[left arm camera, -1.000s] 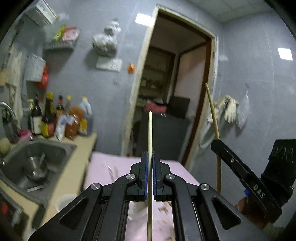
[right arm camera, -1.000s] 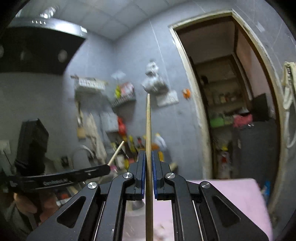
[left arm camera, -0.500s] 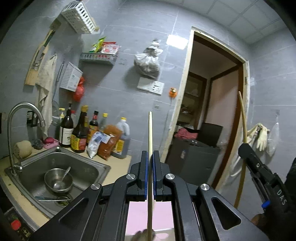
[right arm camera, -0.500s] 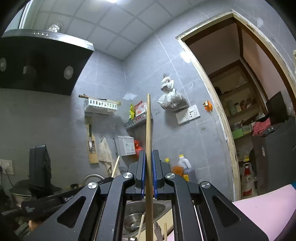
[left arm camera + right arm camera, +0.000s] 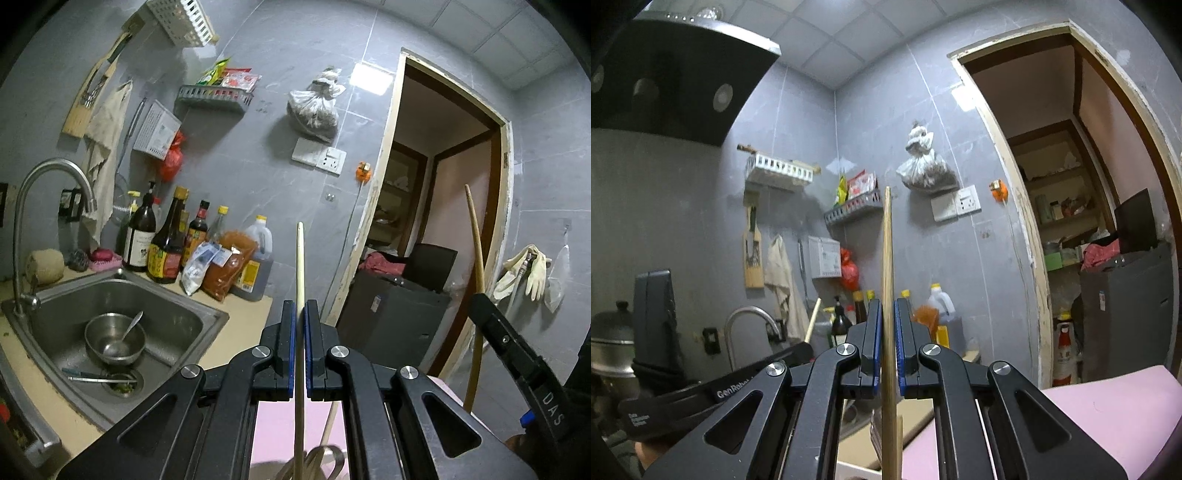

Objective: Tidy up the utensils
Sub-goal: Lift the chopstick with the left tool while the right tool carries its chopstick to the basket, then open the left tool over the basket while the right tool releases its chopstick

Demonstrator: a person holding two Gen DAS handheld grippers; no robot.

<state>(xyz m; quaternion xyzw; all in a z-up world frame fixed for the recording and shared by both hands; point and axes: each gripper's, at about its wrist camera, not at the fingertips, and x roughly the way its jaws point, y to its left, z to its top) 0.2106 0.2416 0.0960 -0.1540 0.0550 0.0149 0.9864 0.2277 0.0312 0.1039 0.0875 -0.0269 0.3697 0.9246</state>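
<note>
Left gripper (image 5: pixel 300 343) jaws pinch a pale chopstick (image 5: pixel 300 295) upright, pointing twelve o'clock; right gripper (image 5: pixel 887 343) jaws pinch a darker chopstick (image 5: pixel 887 258) likewise, sink (image 5: pixel 177 317) at nine o'clock.

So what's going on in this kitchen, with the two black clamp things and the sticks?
A person is sorting utensils with a handheld gripper in each hand. The left gripper is shut on a pale chopstick that stands upright, and the right gripper is shut on a darker chopstick, also upright. Both are held up in the air beside the sink, where a metal bowl with a spoon sits. Neither chopstick has been put down yet.
</note>
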